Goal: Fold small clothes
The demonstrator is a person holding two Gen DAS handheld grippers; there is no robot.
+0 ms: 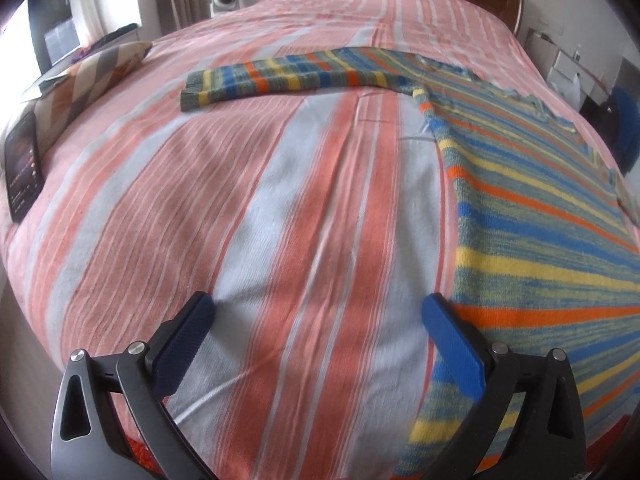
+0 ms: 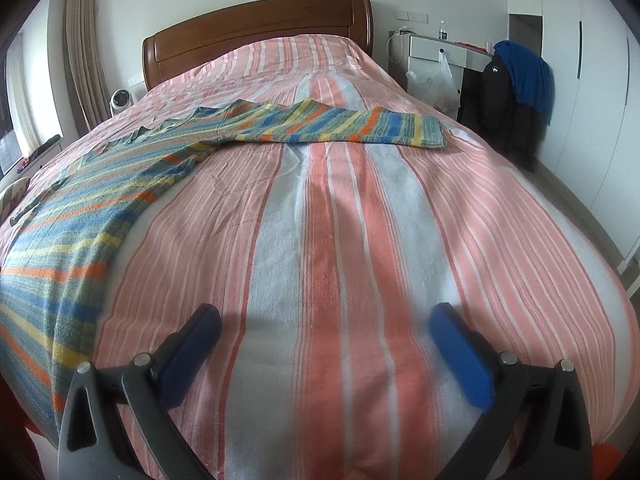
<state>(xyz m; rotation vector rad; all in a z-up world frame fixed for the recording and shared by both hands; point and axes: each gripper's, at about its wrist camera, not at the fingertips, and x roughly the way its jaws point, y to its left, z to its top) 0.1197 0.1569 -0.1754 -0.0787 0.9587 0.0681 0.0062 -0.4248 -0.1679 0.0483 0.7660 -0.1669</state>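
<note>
Knitted striped sweater (image 1: 540,208) lies flat — sleeve outstretched — on ribbed bedspread (image 1: 280,208).

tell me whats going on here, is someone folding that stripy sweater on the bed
A person holds a gripper in each hand above a pink and white striped bedspread. A multicoloured striped knit sweater lies spread flat on it with both sleeves stretched out sideways, so no fold shows yet. The left gripper is open beside the sweater's hem, one finger at its edge. The right gripper is open over bare bedspread. Neither holds anything.
</note>
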